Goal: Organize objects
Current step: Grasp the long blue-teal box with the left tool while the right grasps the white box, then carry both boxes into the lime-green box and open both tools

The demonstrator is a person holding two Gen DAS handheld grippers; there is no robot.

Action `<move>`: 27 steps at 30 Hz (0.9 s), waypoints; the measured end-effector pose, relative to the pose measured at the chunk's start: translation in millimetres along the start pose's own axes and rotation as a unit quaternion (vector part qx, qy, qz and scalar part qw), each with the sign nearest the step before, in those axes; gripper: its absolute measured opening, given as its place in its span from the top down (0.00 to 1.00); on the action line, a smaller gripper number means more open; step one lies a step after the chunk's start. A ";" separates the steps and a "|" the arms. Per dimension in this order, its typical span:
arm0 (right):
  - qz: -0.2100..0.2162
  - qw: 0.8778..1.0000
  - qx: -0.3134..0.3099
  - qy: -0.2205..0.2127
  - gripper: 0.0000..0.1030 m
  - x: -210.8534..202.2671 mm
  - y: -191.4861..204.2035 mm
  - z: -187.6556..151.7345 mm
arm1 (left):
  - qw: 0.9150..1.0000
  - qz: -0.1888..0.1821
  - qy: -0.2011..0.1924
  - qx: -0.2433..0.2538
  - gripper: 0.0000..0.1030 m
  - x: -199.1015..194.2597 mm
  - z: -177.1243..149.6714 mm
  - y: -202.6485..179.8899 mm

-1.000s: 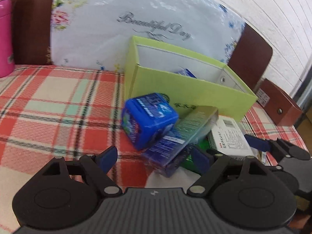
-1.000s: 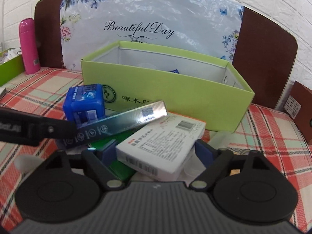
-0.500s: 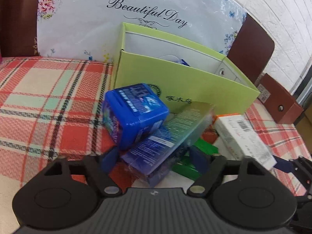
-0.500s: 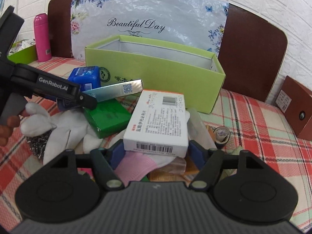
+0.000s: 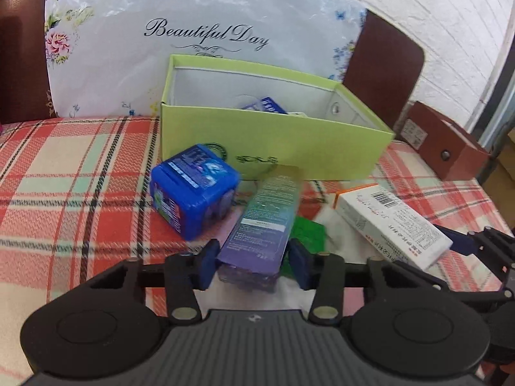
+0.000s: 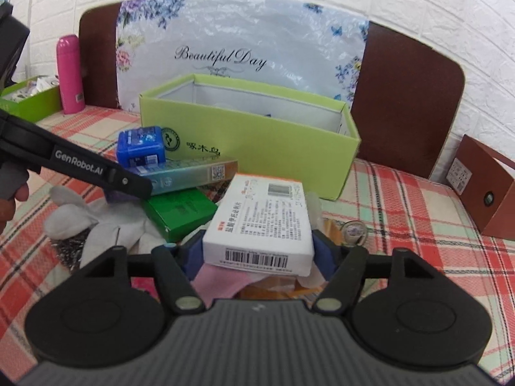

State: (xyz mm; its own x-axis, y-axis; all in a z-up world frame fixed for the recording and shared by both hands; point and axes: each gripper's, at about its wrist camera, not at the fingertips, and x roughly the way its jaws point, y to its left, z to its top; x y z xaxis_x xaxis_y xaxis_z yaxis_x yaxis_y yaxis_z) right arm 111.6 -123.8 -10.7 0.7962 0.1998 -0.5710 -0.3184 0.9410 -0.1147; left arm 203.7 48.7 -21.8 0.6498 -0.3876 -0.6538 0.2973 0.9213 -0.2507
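My left gripper (image 5: 252, 262) is shut on a long blue-green box (image 5: 265, 215), which also shows in the right wrist view (image 6: 190, 175), held just above the pile. My right gripper (image 6: 259, 254) is shut on a white medicine box (image 6: 262, 222), seen at the right in the left wrist view (image 5: 392, 222), lifted over the pile. An open lime-green box (image 5: 273, 148) stands behind the pile, also in the right wrist view (image 6: 251, 132), with a few items inside. A blue cube container (image 5: 193, 189) lies in front of it on the checked cloth.
A flat green box (image 6: 180, 207), white gloves (image 6: 93, 225), pink cloth (image 6: 219, 281) and a small round tin (image 6: 354, 231) lie in the pile. A brown box (image 6: 482, 186) stands at the right. A pink bottle (image 6: 69, 74) and another green tray (image 6: 29, 99) stand far left.
The left gripper closed on the long blue-green box and raised it. The right gripper lifted the white medicine box up and back from the pile.
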 end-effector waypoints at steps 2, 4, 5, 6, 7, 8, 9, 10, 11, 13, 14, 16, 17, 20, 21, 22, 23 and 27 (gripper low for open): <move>0.012 1.000 0.006 0.001 0.35 -17.5 -8.0 -5.3 | 1.000 -0.009 -0.001 0.005 0.60 -14.8 -8.8 -12.9; 0.030 0.999 0.012 -0.001 0.35 -37.0 -15.6 -15.4 | 1.000 -0.013 0.002 0.025 0.60 -26.7 -23.7 -28.2; 0.038 0.999 0.015 0.000 0.35 -46.7 -18.7 -22.2 | 0.999 -0.019 0.004 0.025 0.60 -32.7 -32.6 -34.4; 0.047 0.999 0.016 0.000 0.35 -55.9 -21.8 -29.7 | 0.999 -0.027 0.010 0.020 0.60 -39.4 -41.8 -38.7; 0.055 0.998 0.019 0.002 0.35 -65.9 -25.5 -38.8 | 0.999 -0.033 0.015 0.017 0.60 -46.1 -51.0 -42.8; 0.058 0.998 0.022 0.008 0.35 -74.5 -28.3 -47.6 | 0.999 -0.035 0.019 0.017 0.60 -53.6 -61.1 -47.4; 0.059 0.998 0.023 0.015 0.35 -82.7 -31.1 -57.3 | 0.999 -0.035 0.020 0.022 0.60 -61.8 -72.4 -52.2; 0.058 0.998 0.024 0.023 0.35 -88.9 -33.9 -66.2 | 0.999 -0.035 0.025 0.027 0.60 -68.4 -83.5 -56.0; 0.055 0.998 0.026 0.032 0.35 -96.4 -37.9 -76.6 | 0.998 -0.034 0.034 0.029 0.60 -73.6 -95.0 -58.3; 0.049 0.997 0.039 0.053 0.36 -105.3 -46.6 -93.9 | 0.998 -0.027 0.057 0.024 0.58 -77.5 -115.4 -58.5; 0.050 0.996 0.047 0.065 0.36 -107.6 -50.3 -102.3 | 0.997 -0.023 0.069 0.022 0.56 -75.8 -121.9 -57.6; 0.045 0.995 0.044 0.081 0.35 -107.1 -51.6 -112.1 | 0.996 -0.007 0.087 0.024 0.38 -69.3 -126.5 -56.0; 0.038 0.995 0.045 0.081 0.28 -106.8 -51.8 -113.4 | 0.996 0.005 0.085 0.028 0.38 -66.7 -125.4 -56.5; 0.029 0.996 0.049 0.067 0.18 -106.9 -52.0 -110.7 | 0.996 0.023 0.071 0.039 0.34 -60.5 -114.5 -58.5; 0.030 0.996 0.051 0.065 0.17 -105.0 -52.5 -109.1 | 0.997 0.028 0.067 0.038 0.33 -57.2 -109.8 -59.2; 0.028 0.996 0.053 0.064 0.17 -102.2 -52.2 -107.9 | 0.997 0.028 0.063 0.039 0.32 -54.2 -105.7 -60.7; 0.026 0.996 0.051 0.065 0.17 -99.3 -51.2 -107.1 | 0.997 0.022 0.062 0.042 0.31 -50.7 -102.8 -62.5; 0.025 0.995 0.048 0.081 0.20 -85.6 -50.8 -111.0 | 0.996 0.005 0.081 0.044 0.31 -30.3 -98.8 -66.6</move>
State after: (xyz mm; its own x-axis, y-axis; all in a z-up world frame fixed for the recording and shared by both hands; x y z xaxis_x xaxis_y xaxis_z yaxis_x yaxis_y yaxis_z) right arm 2.5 -219.1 -46.2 0.6847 0.2073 -0.6987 -0.2983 0.9544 -0.0092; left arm 95.1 2.2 -55.7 0.5336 -0.3626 -0.7640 0.3563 0.9157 -0.1857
